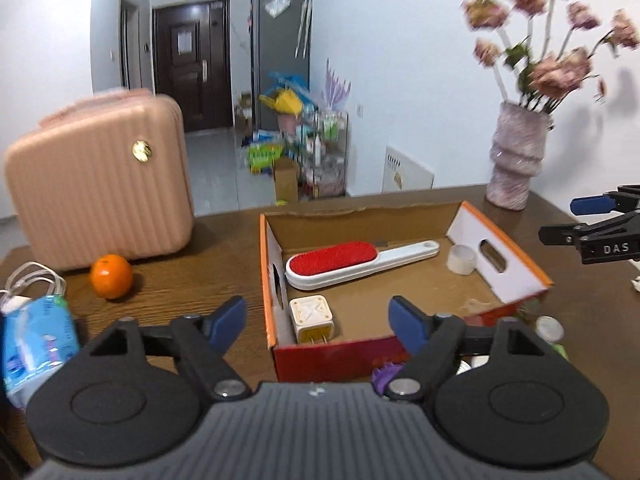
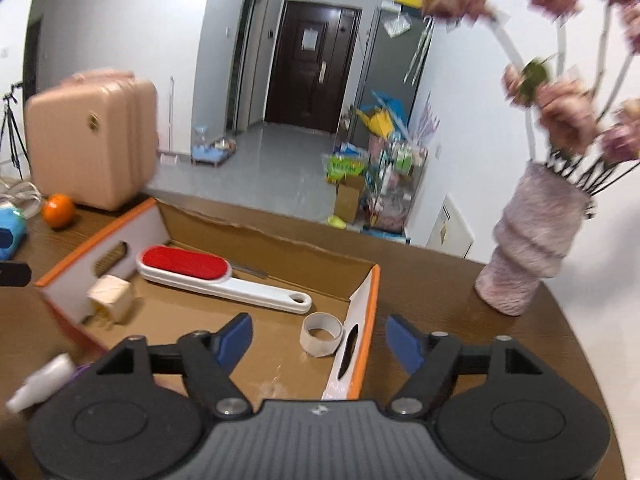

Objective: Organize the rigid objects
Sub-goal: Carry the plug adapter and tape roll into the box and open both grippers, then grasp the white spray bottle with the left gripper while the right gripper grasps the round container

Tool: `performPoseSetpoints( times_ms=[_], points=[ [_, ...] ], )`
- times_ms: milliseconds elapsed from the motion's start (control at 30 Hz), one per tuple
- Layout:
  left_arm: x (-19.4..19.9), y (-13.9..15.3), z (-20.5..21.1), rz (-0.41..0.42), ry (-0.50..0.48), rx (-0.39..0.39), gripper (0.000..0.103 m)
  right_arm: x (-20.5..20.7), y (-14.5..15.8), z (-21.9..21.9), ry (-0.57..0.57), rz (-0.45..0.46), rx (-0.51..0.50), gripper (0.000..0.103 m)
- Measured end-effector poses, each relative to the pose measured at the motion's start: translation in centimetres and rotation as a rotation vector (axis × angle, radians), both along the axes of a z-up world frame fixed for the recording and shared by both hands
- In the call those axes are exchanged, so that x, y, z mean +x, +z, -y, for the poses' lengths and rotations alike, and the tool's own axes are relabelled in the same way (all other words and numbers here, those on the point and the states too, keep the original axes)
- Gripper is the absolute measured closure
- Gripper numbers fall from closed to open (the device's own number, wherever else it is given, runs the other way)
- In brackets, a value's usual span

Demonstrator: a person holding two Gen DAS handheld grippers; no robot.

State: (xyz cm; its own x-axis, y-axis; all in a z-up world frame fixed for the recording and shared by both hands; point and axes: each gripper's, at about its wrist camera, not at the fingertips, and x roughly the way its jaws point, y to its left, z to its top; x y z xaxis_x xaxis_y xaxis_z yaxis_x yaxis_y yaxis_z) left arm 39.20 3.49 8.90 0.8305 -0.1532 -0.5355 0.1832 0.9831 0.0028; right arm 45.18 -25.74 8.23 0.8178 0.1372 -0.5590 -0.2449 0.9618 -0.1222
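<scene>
The cardboard box (image 1: pixel 400 292) already holds three rigid things, so the sorting looks partly done. A lint brush (image 1: pixel 352 264) lies across the box floor near the far wall, its long axis running roughly along that wall, red head toward the left wall and white handle pointing to the right wall. A plug adapter (image 1: pixel 312 316) sits in the near-left corner with its prongs toward the near wall, and a tape roll (image 1: pixel 461 259) stands against the right wall. Outside, by the near-right corner, a white bottle (image 1: pixel 550 328) and a purple item (image 1: pixel 386 376) still wait on the table (image 1: pixel 192 280). The left gripper (image 1: pixel 318 322) and right gripper (image 2: pixel 319 338) both gape, holding nothing.
</scene>
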Motion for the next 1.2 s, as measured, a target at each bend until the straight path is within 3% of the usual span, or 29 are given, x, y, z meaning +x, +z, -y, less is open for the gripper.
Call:
performPoseSetpoints(
  times_ms=[133,267,467,700,900,1200],
  points=[
    [-5.5,0.9,-0.5,0.054,-0.002,-0.014,0.011,-6.0,1.4,0.6,0.006,0.049,0.056,0.021],
    [-11.3,0.3,-0.9,0.105,0.01,-0.005,0.005,-12.1,0.9,0.9,0.011,0.079,0.135,0.018],
    [-20.4,-1.9,-1.2,0.176,0.052,-0.019,0.0,-21.3,-2.1,0.7,-0.006,0.111,0.212,0.014],
    [-28.2,-5.5,-2.0,0.152,0.124,-0.069,0.0,-29.8,-6.0,0.3,-0.059,0.115,0.251,0.014],
    [-29.9,-7.0,-1.0,0.114,0.098,-0.032,0.0,-32.9,-7.8,0.0,-0.047,0.08,0.251,0.013],
    [-27.0,-8.4,1.2,0.063,0.063,-0.009,0.0,-32.0,-9.7,-0.4,-0.05,0.057,0.253,0.013]
  ],
)
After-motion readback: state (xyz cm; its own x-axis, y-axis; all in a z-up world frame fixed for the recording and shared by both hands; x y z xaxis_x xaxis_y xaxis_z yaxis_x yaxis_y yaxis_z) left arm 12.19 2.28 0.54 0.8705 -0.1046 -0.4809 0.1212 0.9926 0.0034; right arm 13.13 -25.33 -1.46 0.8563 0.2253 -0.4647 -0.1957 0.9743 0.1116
